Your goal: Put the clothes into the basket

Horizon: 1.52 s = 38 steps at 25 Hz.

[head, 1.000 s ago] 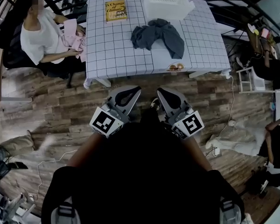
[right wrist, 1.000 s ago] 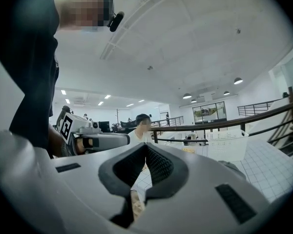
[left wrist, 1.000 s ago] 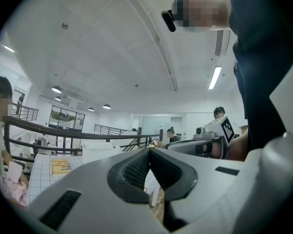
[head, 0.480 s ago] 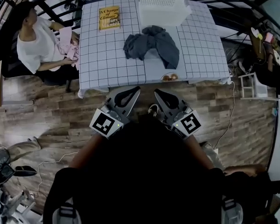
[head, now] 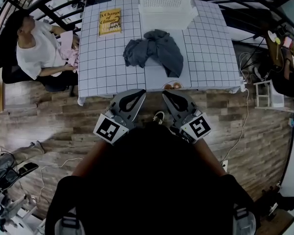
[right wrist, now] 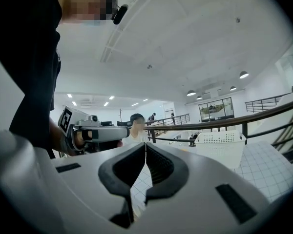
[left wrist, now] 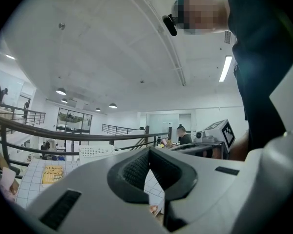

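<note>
Clothes (head: 154, 50): one dark grey heap, crumpled, lying mid-worktop, untouched. Basket (head: 166, 9): white, slotted walls, upright at the far edge of the worktop (head: 108, 62), just behind the heap, and looks empty from above. So none of the task is done yet.

Left claw (head: 138, 92): jaws pressed together, nothing between them. Right claw (head: 168, 94): same, jaws fully together and empty. Both are held level, side by side in front of the person's chest and pointing at the worktop, with their tips about at its near edge in the head view. They are well short of the heap.

Change: a second ago the worktop's near edge sat clearly ahead of the claw tips with a strip of wood floor (head: 49, 116) between; now that strip is gone and the whole worktop has slid closer in the head view. The heap and basket lie as they did. I read this as the approach: the person is walking up and the reach hasn't started. Both claws will have to open before either can take the cloth.

Other stuff: yellow book (head: 110, 21) at the far left of the worktop. A small orange-ish item (head: 172, 86) sits at the near edge between claws and heap; can't tell what it is. A seated person (head: 36, 50) at the left side is handling a pink cloth (head: 71, 55), apart from the grey heap.
</note>
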Tool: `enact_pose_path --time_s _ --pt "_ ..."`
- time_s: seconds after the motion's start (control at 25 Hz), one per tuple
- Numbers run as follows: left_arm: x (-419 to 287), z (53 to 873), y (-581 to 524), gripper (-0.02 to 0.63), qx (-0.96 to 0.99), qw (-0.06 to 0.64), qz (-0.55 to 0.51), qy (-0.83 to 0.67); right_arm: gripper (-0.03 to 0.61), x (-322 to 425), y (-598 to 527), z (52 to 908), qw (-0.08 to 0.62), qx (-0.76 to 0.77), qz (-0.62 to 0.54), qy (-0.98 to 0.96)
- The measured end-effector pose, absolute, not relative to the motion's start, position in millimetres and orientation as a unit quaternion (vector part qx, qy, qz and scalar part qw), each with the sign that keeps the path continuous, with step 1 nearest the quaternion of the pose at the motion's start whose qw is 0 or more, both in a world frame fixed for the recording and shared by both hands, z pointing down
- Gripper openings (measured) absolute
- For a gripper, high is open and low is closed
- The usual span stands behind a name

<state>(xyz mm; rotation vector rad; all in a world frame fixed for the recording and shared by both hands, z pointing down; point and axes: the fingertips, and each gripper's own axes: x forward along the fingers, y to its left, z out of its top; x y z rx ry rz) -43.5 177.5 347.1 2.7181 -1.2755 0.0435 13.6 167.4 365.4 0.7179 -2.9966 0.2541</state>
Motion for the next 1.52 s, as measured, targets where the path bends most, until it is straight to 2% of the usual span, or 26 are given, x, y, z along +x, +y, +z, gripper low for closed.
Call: enact_pose_path --time_s 0.32,0.64,1.16,1.32,1.52 --pt "-13.4 351.6 154.2 -0.002 0.894 0.065 0.016 -0.443 0.017 44.3 142.6 371.5 0.031 0.208 0.077 -0.975" --pt "-12.6 361.3 129.7 -0.002 0.885 0.071 0.019 -0.460 0.017 54.7 116.4 384.4 0.021 0.199 0.073 -0.977" --pt "-26.0 394.3 48.6 -0.002 0.894 0.063 0.034 -0.441 0.017 30.5 59.7 397.8 0.048 0.197 0.075 -0.976" --pt "-29.3 415.8 15.0 -0.002 0.898 0.065 0.066 -0.430 0.017 18.1 40.5 396.5 0.037 0.192 0.077 -0.978" --pt "-33.7 451.9 -21.0 -0.002 0.903 0.087 0.109 -0.405 0.017 7.3 17.4 410.0 0.071 0.203 0.105 -0.971"
